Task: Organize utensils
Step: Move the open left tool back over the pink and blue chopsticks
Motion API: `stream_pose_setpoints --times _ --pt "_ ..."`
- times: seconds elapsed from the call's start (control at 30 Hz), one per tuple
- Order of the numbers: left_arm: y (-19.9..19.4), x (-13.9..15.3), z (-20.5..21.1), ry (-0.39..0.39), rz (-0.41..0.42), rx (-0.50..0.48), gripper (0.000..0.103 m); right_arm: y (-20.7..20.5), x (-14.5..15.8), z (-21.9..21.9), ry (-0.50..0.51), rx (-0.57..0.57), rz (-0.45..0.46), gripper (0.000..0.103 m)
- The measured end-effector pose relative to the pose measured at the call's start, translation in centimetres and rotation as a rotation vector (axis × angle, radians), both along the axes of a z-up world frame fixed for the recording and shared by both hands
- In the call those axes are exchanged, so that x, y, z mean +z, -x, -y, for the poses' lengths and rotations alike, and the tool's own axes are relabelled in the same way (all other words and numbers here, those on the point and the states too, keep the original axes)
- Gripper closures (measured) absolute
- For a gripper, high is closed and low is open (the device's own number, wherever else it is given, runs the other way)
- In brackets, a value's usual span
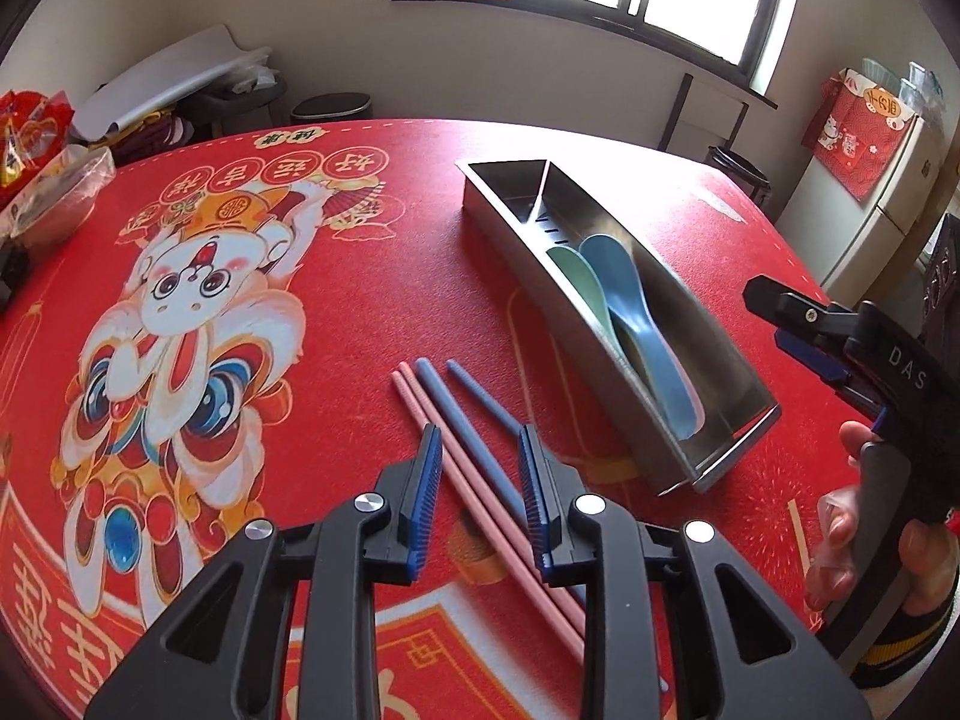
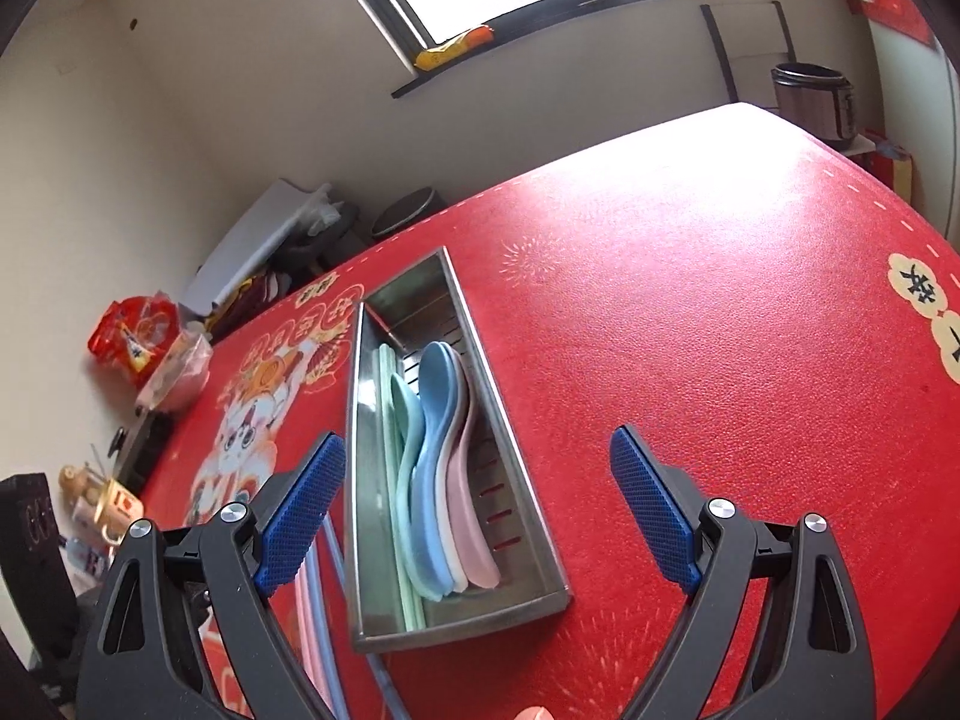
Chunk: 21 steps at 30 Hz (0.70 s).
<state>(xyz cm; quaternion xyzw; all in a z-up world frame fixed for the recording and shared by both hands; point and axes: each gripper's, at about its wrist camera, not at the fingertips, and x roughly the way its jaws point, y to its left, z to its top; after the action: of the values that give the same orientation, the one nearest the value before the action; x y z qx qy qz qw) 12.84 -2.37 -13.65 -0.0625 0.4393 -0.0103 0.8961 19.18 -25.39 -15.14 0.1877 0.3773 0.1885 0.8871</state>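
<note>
On the red mat, chopsticks are waiting beside a half-filled steel tray.

Over the pink chopsticks (image 1: pixel 474 498) and blue chopsticks (image 1: pixel 474 420), the left claw (image 1: pixel 480 498) is hovering with its jaws partly apart and gripping nothing; the sticks are lying on the mat (image 1: pixel 336 312) under the gap, so it is probably lining up along them to pinch a pair. Beside them, well clear of the sticks, the tray (image 1: pixel 510 228) is already holding a green spoon (image 1: pixel 576 282), a blue spoon (image 1: pixel 630 324) and a pink spoon (image 2: pixel 474 516), nested so that they are taking less room, with green chopsticks (image 2: pixel 390 450) along one wall. The right claw (image 2: pixel 480 510) is hanging wide open and empty above the tray, likely leaving the left one room to work.
</note>
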Motion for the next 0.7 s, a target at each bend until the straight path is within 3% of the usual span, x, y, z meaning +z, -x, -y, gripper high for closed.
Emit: stream_pose_setpoints --times 0.23,0.43,0.57,0.7 --pt "1.5 -2.1 -1.6 0.038 -0.039 0.038 0.078 2.1 1.0 -3.3 0.078 0.116 0.062 0.016" --pt "1.6 -3.2 -0.5 0.066 -0.057 0.020 0.078 3.2 1.3 -5.2 0.150 0.170 0.099 0.016" --pt "2.0 -3.7 1.1 -0.010 -0.057 -0.010 0.078 3.1 1.3 -4.9 0.139 0.159 0.094 0.016" --pt "2.3 -3.8 1.5 -0.023 -0.045 -0.010 0.077 3.0 1.4 -4.8 0.136 0.155 0.096 0.016"
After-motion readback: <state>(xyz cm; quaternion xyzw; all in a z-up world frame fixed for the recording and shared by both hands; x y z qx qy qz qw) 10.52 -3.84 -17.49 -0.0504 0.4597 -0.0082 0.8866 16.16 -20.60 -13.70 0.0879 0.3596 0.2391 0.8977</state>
